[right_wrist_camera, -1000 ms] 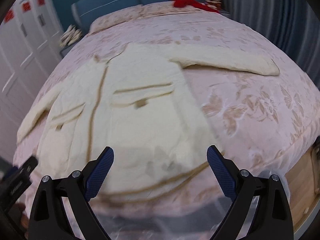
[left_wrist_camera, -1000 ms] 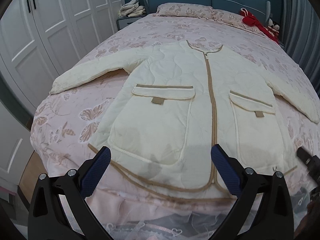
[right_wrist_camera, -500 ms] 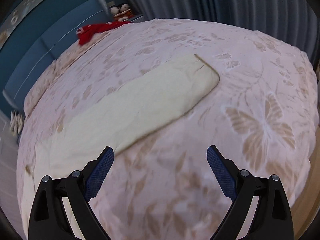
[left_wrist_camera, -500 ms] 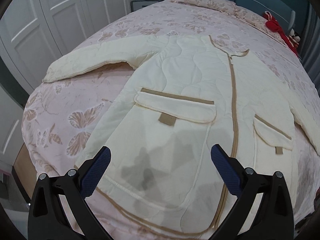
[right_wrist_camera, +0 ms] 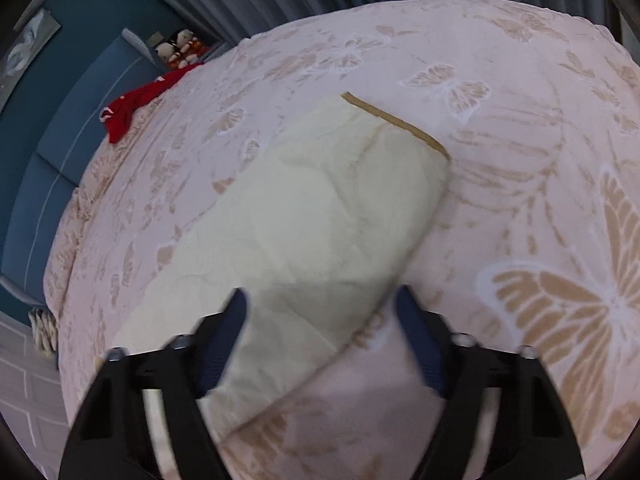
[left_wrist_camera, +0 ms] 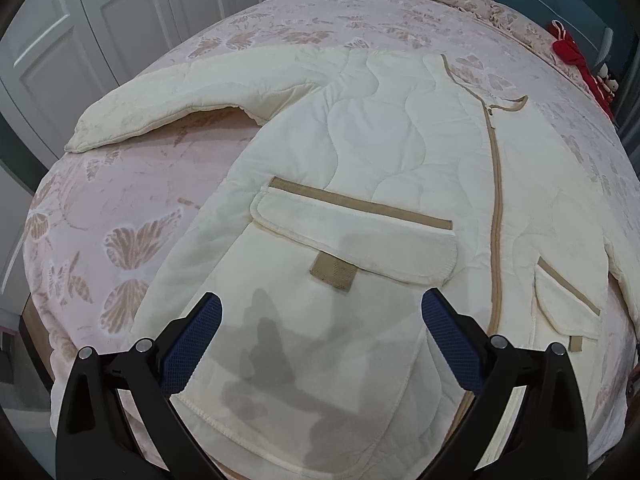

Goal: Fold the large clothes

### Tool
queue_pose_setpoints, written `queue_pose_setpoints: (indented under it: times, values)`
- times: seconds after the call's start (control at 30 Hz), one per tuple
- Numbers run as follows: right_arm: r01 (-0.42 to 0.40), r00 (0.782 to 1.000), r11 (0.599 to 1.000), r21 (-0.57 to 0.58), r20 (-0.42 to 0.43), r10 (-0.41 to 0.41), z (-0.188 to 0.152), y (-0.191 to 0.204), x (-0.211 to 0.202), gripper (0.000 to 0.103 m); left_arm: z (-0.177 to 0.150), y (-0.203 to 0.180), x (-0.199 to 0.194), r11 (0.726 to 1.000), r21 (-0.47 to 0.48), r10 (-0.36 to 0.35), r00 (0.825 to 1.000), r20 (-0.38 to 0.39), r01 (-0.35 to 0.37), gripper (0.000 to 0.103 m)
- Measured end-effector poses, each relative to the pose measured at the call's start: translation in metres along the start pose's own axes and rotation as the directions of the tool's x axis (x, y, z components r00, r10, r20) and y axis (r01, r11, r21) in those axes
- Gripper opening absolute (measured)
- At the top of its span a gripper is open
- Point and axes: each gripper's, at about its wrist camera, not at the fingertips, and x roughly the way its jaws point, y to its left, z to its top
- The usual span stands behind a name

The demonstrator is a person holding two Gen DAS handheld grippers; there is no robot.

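A cream quilted jacket [left_wrist_camera: 380, 168] lies zipped and face up across a pink butterfly bedspread [left_wrist_camera: 132, 248], both sleeves flung out to the sides, as two hand-held grippers close in on it. The left gripper [left_wrist_camera: 320, 344] hangs tilted steeply down over the lower front panel, below the pocket flap [left_wrist_camera: 352, 236], its jaws spread wide with nothing between them and its shadow falling on the cloth. At the far side, the right gripper [right_wrist_camera: 320, 332] points down at the outstretched sleeve [right_wrist_camera: 312, 220], a little short of the tan-trimmed cuff [right_wrist_camera: 396, 122]; its jaws have just been closing and now straddle the sleeve's width, though motion blur makes it hard to say whether the blue pads [right_wrist_camera: 224, 336] press the fabric yet. The padded garment looks light, soft and puffy, likely to slump and spring back rather than hold a crease, so a firm pinch through both layers seems wiser than a nip at the surface. The sleeve near the cuff and the hem corners look like the natural places to take hold for carrying a fold across the body. A red garment [right_wrist_camera: 136, 104] lies by the headboard, well clear.
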Motion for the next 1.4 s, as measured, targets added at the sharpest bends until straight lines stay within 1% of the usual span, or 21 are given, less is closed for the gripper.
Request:
queue_pose_setpoints:
  times: [0.07, 0.1, 0.17, 0.3, 0.37, 0.47, 0.57, 0.63, 0.7, 0.8, 0.87, 1.0, 1.03, 1.07, 1.1, 1.13, 1.2, 1.23, 1.3, 1.33, 1.4]
  values:
    - [0.004, 1.0, 1.0, -0.031, -0.005, -0.004, 0.002, 0.013, 0.0, 0.017, 0.002, 0.003, 0.004, 1.0, -0.004, 0.002, 1.0, -0.006, -0.002, 0.098]
    - [-0.018, 1.0, 0.999, -0.048, 0.006, 0.018, 0.003, 0.023, -0.004, 0.012, 0.002, 0.005, 0.005, 1.0, -0.009, 0.002, 1.0, -0.008, -0.002, 0.098]
    - [-0.086, 0.995, 0.992, -0.089, 0.036, 0.089, 0.002, 0.046, -0.02, 0.009, 0.004, 0.01, 0.006, 1.0, -0.021, 0.002, 1.0, -0.006, -0.002, 0.098]
    - [-0.224, 0.968, 0.939, -0.262, 0.048, 0.245, -0.013, 0.122, -0.064, 0.007, 0.008, 0.02, 0.005, 0.999, -0.041, -0.008, 1.0, 0.005, 0.009, 0.098]
    - [-0.308, 0.94, 0.867, -0.392, 0.014, 0.34, -0.039, 0.177, -0.094, 0.007, 0.01, 0.025, 0.003, 0.998, -0.054, -0.013, 1.0, 0.015, 0.014, 0.098]
    - [-0.411, 0.893, 0.712, -0.569, -0.092, 0.442, -0.099, 0.257, -0.129, 0.007, 0.013, 0.036, -0.002, 0.997, -0.078, -0.023, 0.999, 0.028, 0.025, 0.097]
    - [-0.51, 0.836, 0.52, -0.685, -0.254, 0.487, -0.186, 0.328, -0.147, 0.007, 0.015, 0.048, -0.007, 0.995, -0.097, -0.03, 0.999, 0.04, 0.034, 0.097]
    - [-0.54, 0.815, 0.411, -0.734, -0.336, 0.472, -0.245, 0.36, -0.148, 0.007, 0.017, 0.057, -0.011, 0.993, -0.108, -0.035, 0.998, 0.049, 0.04, 0.097]
    - [-0.568, 0.801, 0.337, -0.75, -0.41, 0.437, -0.297, 0.379, -0.14, 0.007, 0.019, 0.066, -0.015, 0.992, -0.116, -0.038, 0.997, 0.062, 0.045, 0.097]
    - [-0.604, 0.786, 0.284, -0.744, -0.498, 0.366, -0.356, 0.394, -0.12, 0.007, 0.022, 0.078, -0.018, 0.99, -0.127, -0.049, 0.996, 0.078, 0.059, 0.097]
    - [-0.612, 0.786, 0.248, -0.751, -0.544, 0.295, -0.397, 0.396, -0.097, 0.014, 0.024, 0.083, -0.018, 0.988, -0.135, -0.063, 0.995, 0.081, 0.073, 0.097]
    - [-0.585, 0.811, 0.226, -0.779, -0.559, 0.175, -0.437, 0.376, -0.081, 0.021, 0.032, 0.085, -0.008, 0.975, -0.148, -0.154, 0.986, 0.069, 0.163, 0.098]
    - [-0.589, 0.808, 0.23, -0.774, -0.563, 0.173, -0.441, 0.367, -0.089, 0.028, 0.033, 0.085, -0.006, 0.971, -0.151, -0.179, 0.982, 0.064, 0.187, 0.098]
    - [-0.611, 0.791, 0.247, -0.752, -0.581, 0.189, -0.438, 0.353, -0.096, 0.043, 0.037, 0.082, -0.001, 0.96, -0.161, -0.221, 0.974, 0.055, 0.227, 0.098]
    - [-0.631, 0.776, 0.271, -0.727, -0.591, 0.22, -0.432, 0.338, -0.105, 0.053, 0.04, 0.079, 0.004, 0.95, -0.171, -0.258, 0.965, 0.05, 0.263, 0.098]
    - [-0.639, 0.769, 0.289, -0.712, -0.588, 0.25, -0.423, 0.324, -0.113, 0.068, 0.044, 0.075, 0.009, 0.94, -0.182, -0.286, 0.957, 0.043, 0.289, 0.098]
    - [-0.646, 0.763, 0.322, -0.693, -0.57, 0.305, -0.403, 0.301, -0.129, 0.071, 0.054, 0.063, 0.02, 0.914, -0.2, -0.352, 0.935, 0.037, 0.352, 0.098]
    - [-0.636, 0.771, 0.338, -0.693, -0.556, 0.31, -0.399, 0.293, -0.135, 0.071, 0.059, 0.056, 0.027, 0.903, -0.205, -0.38, 0.925, 0.03, 0.378, 0.098]
    - [-0.592, 0.806, 0.41, -0.694, -0.502, 0.314, -0.372, 0.273, -0.136, 0.071, 0.069, 0.039, 0.045, 0.881, -0.226, -0.426, 0.905, 0.005, 0.416, 0.098]
    - [-0.58, 0.815, 0.438, -0.687, -0.487, 0.314, -0.362, 0.267, -0.134, 0.071, 0.073, 0.032, 0.053, 0.875, -0.239, -0.437, 0.9, -0.01, 0.422, 0.098]
    - [-0.546, 0.837, 0.536, -0.645, -0.451, 0.31, -0.328, 0.251, -0.122, 0.071, 0.08, 0.019, 0.069, 0.854, -0.266, -0.47, 0.882, -0.027, 0.447, 0.097]
